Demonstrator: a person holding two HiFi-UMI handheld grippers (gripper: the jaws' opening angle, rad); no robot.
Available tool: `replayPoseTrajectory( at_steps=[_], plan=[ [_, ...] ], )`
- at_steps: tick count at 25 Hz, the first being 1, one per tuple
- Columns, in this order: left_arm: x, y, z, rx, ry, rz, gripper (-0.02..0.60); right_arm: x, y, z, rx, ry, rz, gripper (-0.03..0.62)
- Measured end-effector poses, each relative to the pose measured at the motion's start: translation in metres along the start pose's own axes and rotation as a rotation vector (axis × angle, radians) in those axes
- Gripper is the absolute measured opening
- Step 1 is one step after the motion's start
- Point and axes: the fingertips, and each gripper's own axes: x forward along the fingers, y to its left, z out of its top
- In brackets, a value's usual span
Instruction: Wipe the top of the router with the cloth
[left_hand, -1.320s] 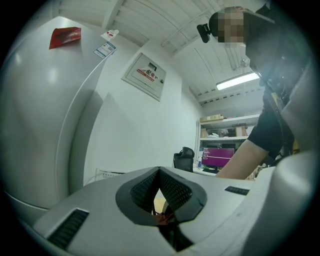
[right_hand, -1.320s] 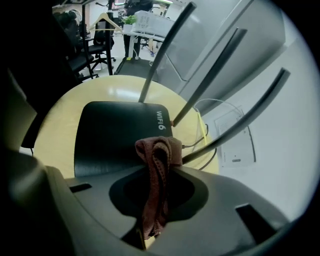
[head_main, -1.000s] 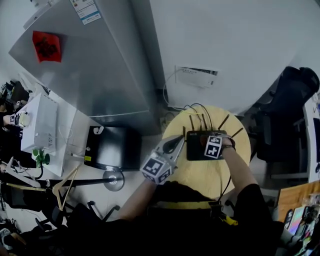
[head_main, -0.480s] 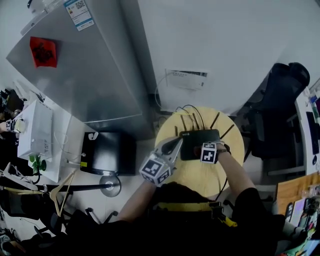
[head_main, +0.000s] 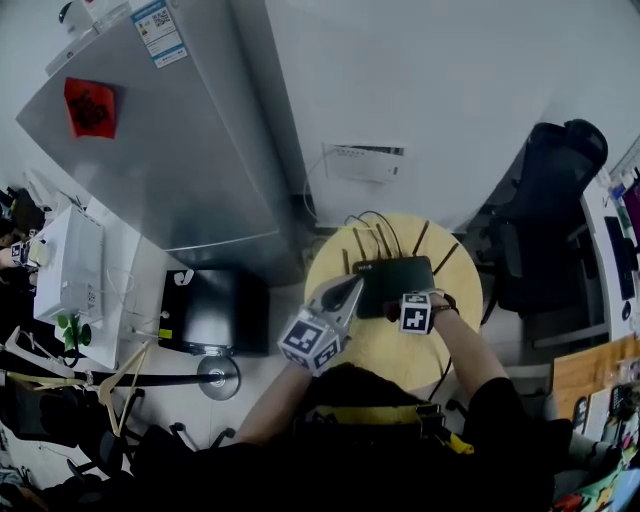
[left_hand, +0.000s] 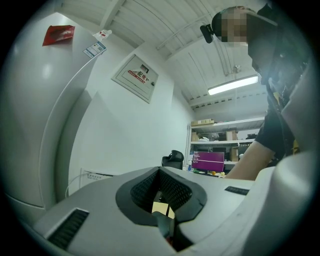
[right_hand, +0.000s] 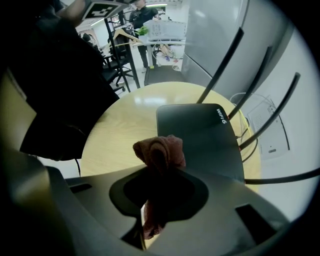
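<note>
A black router (head_main: 393, 279) with several upright antennas stands on a round yellow table (head_main: 380, 345). In the right gripper view the router (right_hand: 200, 136) fills the middle, and a reddish-brown cloth (right_hand: 160, 152) sticks out of my right gripper (right_hand: 160, 174), which is shut on it. The cloth hangs at the router's near edge. In the head view my right gripper (head_main: 407, 298) sits at the router's front edge. My left gripper (head_main: 349, 289) rests at the router's left side, pointing up at the wall, its jaws (left_hand: 162, 209) shut with nothing in them.
A tall grey cabinet (head_main: 160, 150) stands to the left, with a black box (head_main: 212, 310) on the floor beside the table. A white wall panel (head_main: 362, 162) with cables is behind the router. A dark office chair (head_main: 545, 220) stands to the right.
My right gripper with the cloth has slid back across the router toward its near edge. The left gripper has stayed beside the router.
</note>
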Motion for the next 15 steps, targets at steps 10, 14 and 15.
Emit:
replayPoseTrajectory(
  at_steps=[10,14,15],
  plan=[
    [0.007,-0.014,-0.002,-0.024,-0.007,-0.033,0.000,0.005,0.042,-0.006,-0.002,-0.071,0.176,0.060],
    [0.013,-0.014,-0.004,-0.035,-0.010,-0.043,0.000,-0.026,0.012,-0.006,-0.005,-0.141,0.062,0.060],
    [0.015,-0.014,-0.005,-0.037,-0.009,-0.044,0.000,-0.037,-0.004,-0.004,0.001,-0.163,-0.015,0.061]
  ],
)
